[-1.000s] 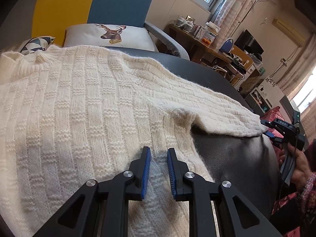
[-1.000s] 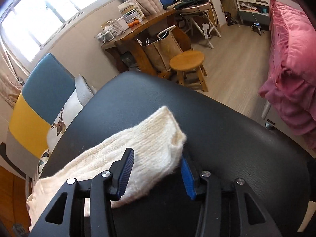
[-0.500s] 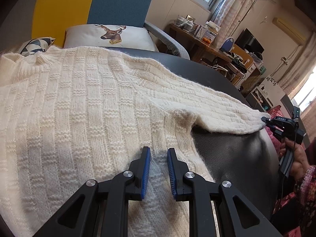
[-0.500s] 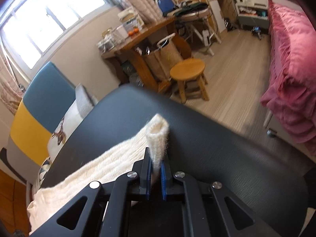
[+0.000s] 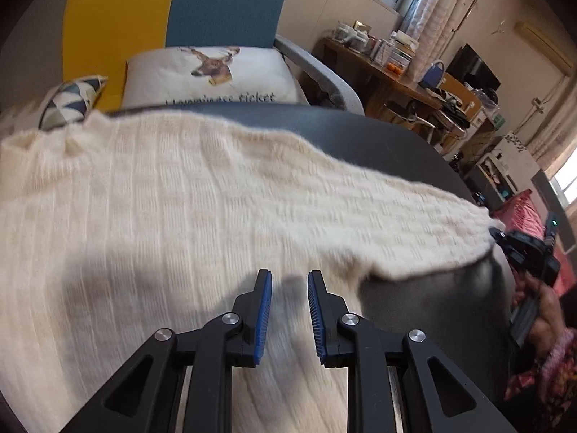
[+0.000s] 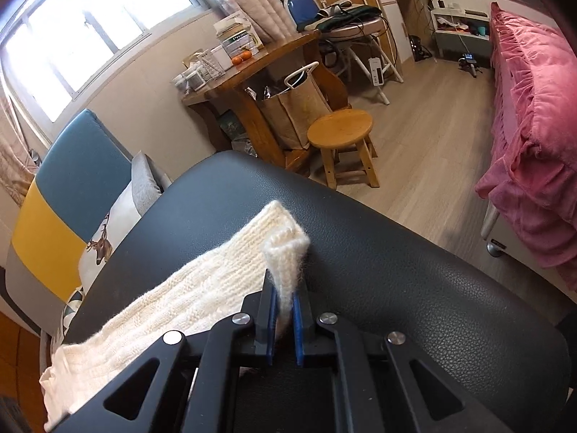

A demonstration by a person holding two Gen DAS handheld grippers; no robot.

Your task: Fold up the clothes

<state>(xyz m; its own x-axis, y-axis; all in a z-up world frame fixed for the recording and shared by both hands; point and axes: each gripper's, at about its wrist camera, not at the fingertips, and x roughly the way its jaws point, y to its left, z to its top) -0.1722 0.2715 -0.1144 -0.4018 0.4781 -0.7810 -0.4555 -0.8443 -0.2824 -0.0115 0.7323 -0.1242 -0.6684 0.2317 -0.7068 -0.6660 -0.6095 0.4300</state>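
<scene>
A cream knitted sweater [image 5: 162, 216] lies spread over the dark leather table [image 5: 360, 137], its sleeve [image 5: 414, 223] stretched out to the right. My left gripper [image 5: 289, 275] hovers just above the sweater's body near the armpit; its jaws are opening a little and nothing is between them. In the right wrist view my right gripper [image 6: 285, 285] is shut on the sleeve cuff [image 6: 285, 245], which stands bunched up between the blue pads. The same right gripper [image 5: 526, 249] shows at the sleeve's end in the left wrist view, held by a hand.
Behind the table stands a blue and yellow armchair [image 5: 173, 11] with a deer cushion [image 5: 212, 72]. A round wooden stool [image 6: 340, 130], a cluttered wooden desk [image 6: 252, 68] and a pink bed [image 6: 533, 108] lie beyond the table's far edge.
My right gripper closed on the sleeve cuff and pinched it upright. The left gripper drew back and up over the sweater, which now looks blurred, and its jaws stand slightly wider.
</scene>
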